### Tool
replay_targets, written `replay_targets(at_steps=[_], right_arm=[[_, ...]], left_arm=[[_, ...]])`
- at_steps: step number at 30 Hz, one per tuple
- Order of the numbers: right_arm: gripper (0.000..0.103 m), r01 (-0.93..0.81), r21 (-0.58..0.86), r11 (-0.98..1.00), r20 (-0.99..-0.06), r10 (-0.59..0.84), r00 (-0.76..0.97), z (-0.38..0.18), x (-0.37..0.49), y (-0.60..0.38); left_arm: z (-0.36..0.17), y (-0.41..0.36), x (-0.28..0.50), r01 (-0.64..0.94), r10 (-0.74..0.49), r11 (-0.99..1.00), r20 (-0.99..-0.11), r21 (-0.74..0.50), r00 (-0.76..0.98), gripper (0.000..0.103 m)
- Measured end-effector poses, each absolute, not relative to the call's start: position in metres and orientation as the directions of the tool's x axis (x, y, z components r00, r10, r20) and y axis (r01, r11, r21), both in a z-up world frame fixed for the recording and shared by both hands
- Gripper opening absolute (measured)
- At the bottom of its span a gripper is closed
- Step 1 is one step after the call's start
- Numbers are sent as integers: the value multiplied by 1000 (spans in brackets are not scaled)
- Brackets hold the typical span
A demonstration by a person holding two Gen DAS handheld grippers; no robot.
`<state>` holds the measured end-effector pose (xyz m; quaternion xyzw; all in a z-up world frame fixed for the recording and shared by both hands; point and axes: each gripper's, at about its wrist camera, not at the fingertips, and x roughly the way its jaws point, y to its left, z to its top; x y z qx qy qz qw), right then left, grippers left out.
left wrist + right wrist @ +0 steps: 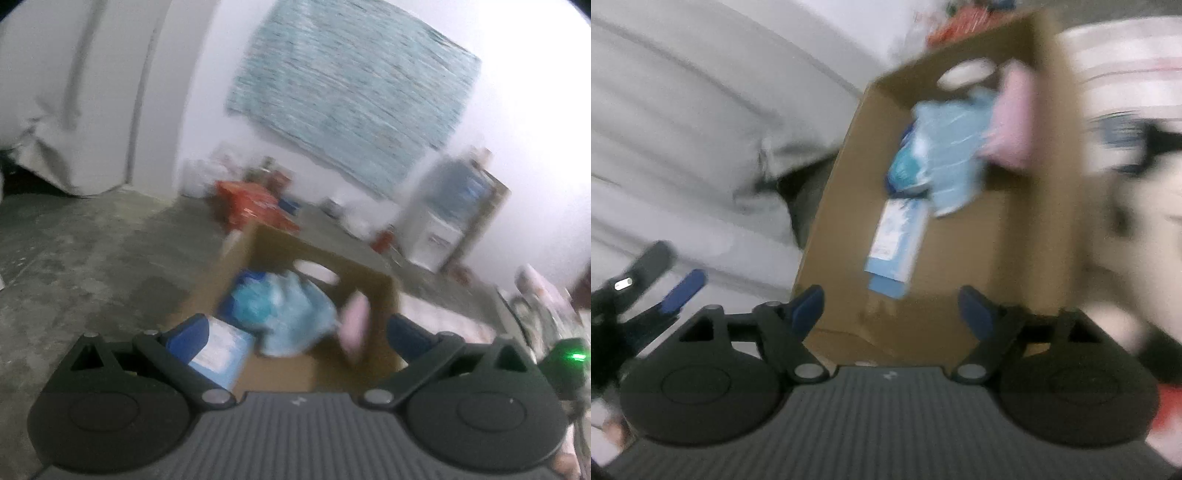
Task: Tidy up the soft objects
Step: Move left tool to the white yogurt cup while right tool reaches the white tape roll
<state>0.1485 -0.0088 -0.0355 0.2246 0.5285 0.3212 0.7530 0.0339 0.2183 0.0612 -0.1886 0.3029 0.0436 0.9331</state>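
Note:
An open cardboard box (314, 254) stands on the grey floor. Inside it lie a crumpled light-blue plastic bag (288, 310), a blue-and-white soft pack (221, 350) and a pink cloth (354, 325) leaning at the right wall. My left gripper (297, 334) is open over the box's near end, with nothing between its fingers. The right wrist view shows the same box (842, 206), bag (953, 147), pack (897, 240) and pink cloth (1015, 122). My right gripper (892, 308) is open and empty above the near edge. Both views are blurred.
White draped fabric (683, 129) lies left of the box. Red packets (251, 203) and a white cabinet (439, 221) stand by the far wall under a blue-patterned hanging (351, 92). Pink-and-white striped fabric (1126, 55) lies right of the box. A blue finger (683, 290) of the left gripper shows at the lower left.

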Motion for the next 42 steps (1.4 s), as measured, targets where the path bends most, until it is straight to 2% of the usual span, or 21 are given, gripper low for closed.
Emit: replay_targets(at_steps=[4, 10, 14, 20, 23, 30, 37, 39, 41, 42], right_arm=[[81, -233, 716, 658, -565, 743, 360, -15, 98, -112], [81, -128, 696, 707, -529, 625, 574, -6, 42, -246], [81, -89, 684, 724, -498, 553, 668, 2, 22, -311], [81, -69, 709, 702, -457, 532, 713, -6, 36, -364], [77, -47, 715, 697, -461, 521, 718, -26, 60, -369], [56, -27, 693, 720, -506, 513, 694, -87, 116, -350], [54, -22, 663, 748, -556, 512, 654, -125, 154, -341], [55, -27, 659, 752, -558, 513, 652, -130, 156, -341], [55, -37, 656, 753, -556, 517, 651, -132, 156, -341], [55, -38, 653, 756, -557, 514, 652, -132, 156, -342]], left_arm=[[63, 166, 29, -92, -114, 946, -584, -311, 803, 103], [68, 72, 42, 94, -236, 962, -604, -257, 761, 103], [64, 8, 65, 204, -284, 959, -639, -198, 715, 103], [43, -75, 118, 329, -309, 937, -715, -115, 628, 103], [26, -105, 151, 346, -286, 935, -746, -80, 601, 103], [-32, -173, 231, 461, -217, 886, -828, 55, 516, 102], [-101, -212, 293, 511, -68, 842, -903, 176, 423, 97], [-115, -217, 306, 511, -39, 838, -914, 190, 404, 90], [-124, -220, 313, 511, -16, 836, -922, 201, 388, 76], [-128, -222, 316, 508, -5, 838, -927, 201, 375, 73]])
